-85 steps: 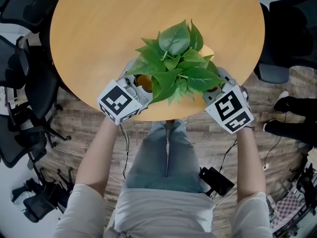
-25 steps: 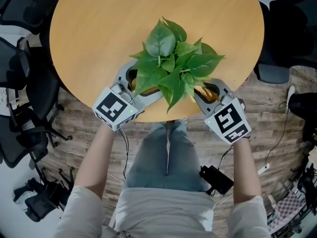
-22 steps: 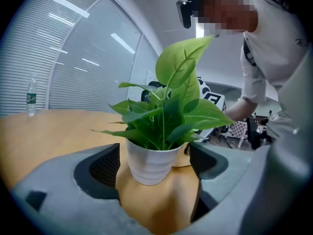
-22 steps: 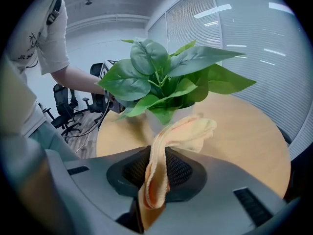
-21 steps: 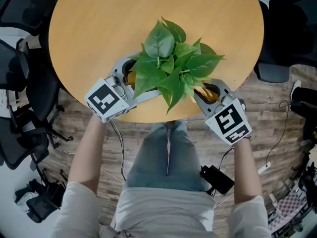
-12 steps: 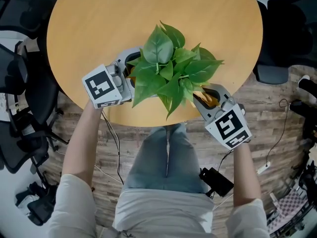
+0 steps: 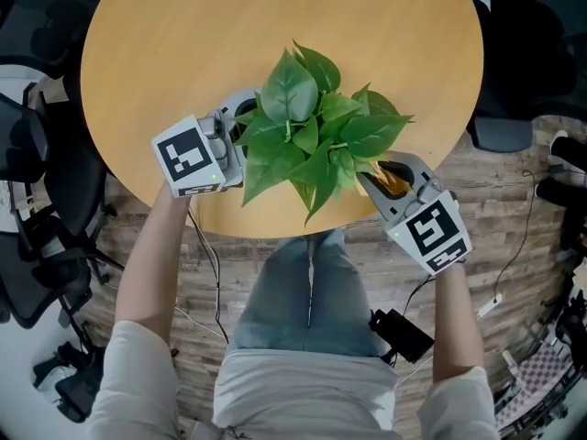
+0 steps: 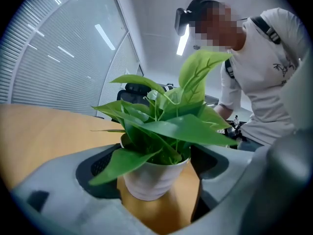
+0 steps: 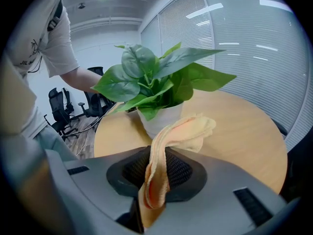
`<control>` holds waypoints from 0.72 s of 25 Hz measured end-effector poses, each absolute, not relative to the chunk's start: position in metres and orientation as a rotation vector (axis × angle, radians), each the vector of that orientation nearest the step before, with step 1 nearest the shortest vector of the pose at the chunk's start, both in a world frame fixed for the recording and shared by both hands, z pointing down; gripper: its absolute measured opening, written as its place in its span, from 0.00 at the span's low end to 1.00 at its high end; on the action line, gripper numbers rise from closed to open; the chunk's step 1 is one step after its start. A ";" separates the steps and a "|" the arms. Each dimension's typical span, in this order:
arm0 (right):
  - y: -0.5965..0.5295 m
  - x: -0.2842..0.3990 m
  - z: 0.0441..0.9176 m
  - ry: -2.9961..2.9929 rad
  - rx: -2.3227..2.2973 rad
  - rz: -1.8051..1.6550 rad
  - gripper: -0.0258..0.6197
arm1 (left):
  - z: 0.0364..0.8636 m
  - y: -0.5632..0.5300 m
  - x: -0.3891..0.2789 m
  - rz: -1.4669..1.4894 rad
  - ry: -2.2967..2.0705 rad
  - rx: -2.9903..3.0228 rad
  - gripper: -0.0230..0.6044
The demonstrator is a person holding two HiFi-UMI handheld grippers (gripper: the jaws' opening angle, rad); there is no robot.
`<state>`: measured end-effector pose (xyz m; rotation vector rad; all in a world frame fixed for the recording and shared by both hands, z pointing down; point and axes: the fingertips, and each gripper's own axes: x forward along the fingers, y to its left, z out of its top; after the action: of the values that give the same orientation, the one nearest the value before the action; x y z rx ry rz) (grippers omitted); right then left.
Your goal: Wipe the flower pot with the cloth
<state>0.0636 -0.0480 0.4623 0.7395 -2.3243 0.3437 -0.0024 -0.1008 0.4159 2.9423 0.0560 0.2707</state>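
A leafy green plant [image 7: 316, 134] in a white ribbed flower pot [image 8: 152, 179] stands near the front edge of the round wooden table [image 7: 183, 44]. My left gripper [image 7: 240, 134] is at the pot's left side. Its jaws stand wide with the pot between them, and I see no pad pressing; they have just been closing a little. In the left gripper view the left gripper [image 8: 156, 156] frames the pot. My right gripper [image 7: 374, 174] is shut on a peach cloth [image 9: 168, 153], whose free end hangs just short of the pot [image 9: 159, 120]. Leaves hide the pot in the head view.
Black office chairs stand left [image 7: 37, 163] and right [image 7: 527, 62] of the table. A black device [image 7: 401, 334] and cables lie on the wooden floor by the person's legs [image 7: 307, 282]. The table's far half is bare wood.
My left gripper has swung from the pot's front-left round to its left side and turned with it. The right gripper and cloth have barely moved. The plant has turned since the earliest frame.
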 end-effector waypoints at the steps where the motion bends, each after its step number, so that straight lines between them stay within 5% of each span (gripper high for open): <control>1: -0.053 0.069 0.462 -2.312 0.760 0.339 0.14 | 0.416 -0.101 -0.002 0.269 0.051 2.941 0.76; 18: -0.105 0.049 0.451 -2.238 0.673 0.106 0.14 | 0.415 -0.099 -0.004 0.253 -0.051 2.933 0.76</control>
<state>0.0489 -0.1055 0.4506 0.6732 -2.2381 0.1065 -0.0036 -0.0992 0.4148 2.9330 -0.0508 0.2527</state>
